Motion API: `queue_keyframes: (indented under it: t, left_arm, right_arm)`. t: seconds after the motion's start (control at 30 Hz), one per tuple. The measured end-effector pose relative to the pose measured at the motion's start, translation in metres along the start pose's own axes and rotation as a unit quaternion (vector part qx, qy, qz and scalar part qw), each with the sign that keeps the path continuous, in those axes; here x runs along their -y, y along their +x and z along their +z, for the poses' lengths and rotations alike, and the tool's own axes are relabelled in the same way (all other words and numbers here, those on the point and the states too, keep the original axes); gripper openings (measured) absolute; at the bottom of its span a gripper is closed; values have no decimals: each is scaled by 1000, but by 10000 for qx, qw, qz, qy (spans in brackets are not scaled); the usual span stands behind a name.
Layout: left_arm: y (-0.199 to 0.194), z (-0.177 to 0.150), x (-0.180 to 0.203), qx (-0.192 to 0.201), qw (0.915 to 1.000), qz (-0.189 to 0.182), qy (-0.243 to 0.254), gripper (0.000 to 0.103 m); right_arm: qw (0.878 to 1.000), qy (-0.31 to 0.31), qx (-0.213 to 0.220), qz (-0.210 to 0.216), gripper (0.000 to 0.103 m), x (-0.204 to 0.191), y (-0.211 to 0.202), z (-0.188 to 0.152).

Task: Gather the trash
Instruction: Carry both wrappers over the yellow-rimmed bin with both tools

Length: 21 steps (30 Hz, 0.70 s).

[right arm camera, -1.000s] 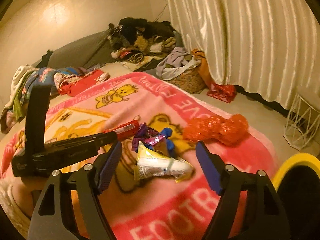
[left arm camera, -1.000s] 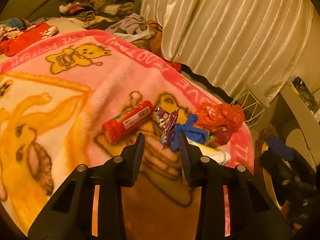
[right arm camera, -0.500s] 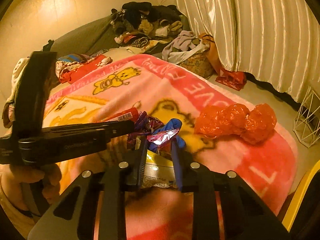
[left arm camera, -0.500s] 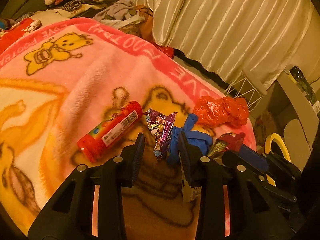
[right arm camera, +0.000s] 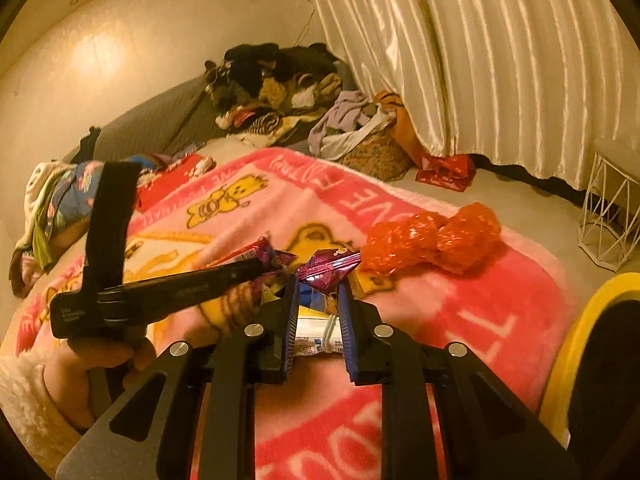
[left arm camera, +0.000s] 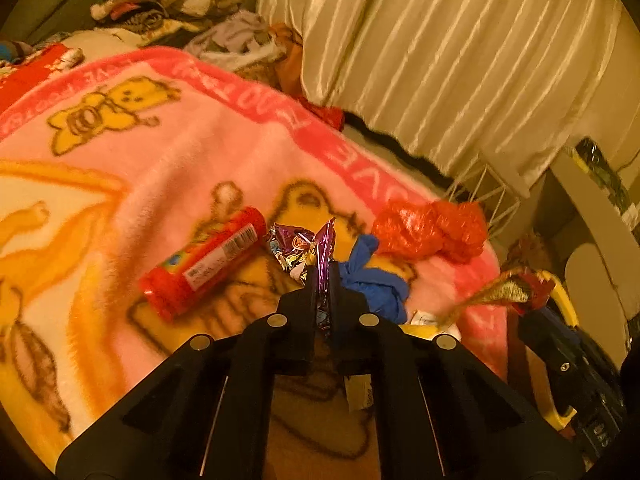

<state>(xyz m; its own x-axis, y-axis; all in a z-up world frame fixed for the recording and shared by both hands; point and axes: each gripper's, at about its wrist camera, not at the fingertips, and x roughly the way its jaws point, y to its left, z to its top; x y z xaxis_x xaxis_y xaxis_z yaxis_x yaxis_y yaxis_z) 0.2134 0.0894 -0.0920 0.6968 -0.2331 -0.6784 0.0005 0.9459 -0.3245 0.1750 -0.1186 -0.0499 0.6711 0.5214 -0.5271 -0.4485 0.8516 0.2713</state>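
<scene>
On the pink blanket [left arm camera: 192, 152], near its bordered edge: purple foil wrapper [left arm camera: 298, 246], crumpled, one upright flap pinched between the fully closed jaws of the left gripper [left arm camera: 323, 280]; yellow-and-white snack packet [right arm camera: 318, 330], clamped between the blue-padded jaws of the right gripper [right arm camera: 318, 292], which stand narrow on it (a magenta foil end [right arm camera: 330, 268] pokes up just past the fingertips; whether it belongs to the same packet cannot be told); blue crumpled piece [left arm camera: 374, 276], just right of the purple wrapper, touching it or nearly so; red cylindrical tube [left arm camera: 202, 266] with barcode label, lying on its side just left of the wrapper; orange-red crumpled plastic bag [left arm camera: 430, 230], further right by the blanket's border, apart from the rest; yellow-rimmed bin [right arm camera: 576, 344], beside the bed at far right; white wire stand [right arm camera: 610, 216], on the floor below pale pleated curtains [right arm camera: 500, 60]; heap of clothes [right arm camera: 280, 84], at the far end; person's hand [right arm camera: 86, 372], fleecy cuff, gripping the left gripper's handle.
</scene>
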Motion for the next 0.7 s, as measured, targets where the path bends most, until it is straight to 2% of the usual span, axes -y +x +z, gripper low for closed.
queue_keyframes:
  t: [0.23, 0.43, 0.7]
  left_arm:
    - [-45, -1, 5, 471, 9986, -243, -81, 2]
    - [-70, -9, 19, 614, 9971, -442, -3, 2]
    - [-86, -21, 39, 603, 9962, -604, 185, 2]
  right_arm:
    - [9997, 157, 151, 61, 18, 7, -25, -1]
    - [9995, 152, 247, 86, 18, 6, -38, -1]
    - [9993, 165, 342, 5, 18, 10, -58, -3]
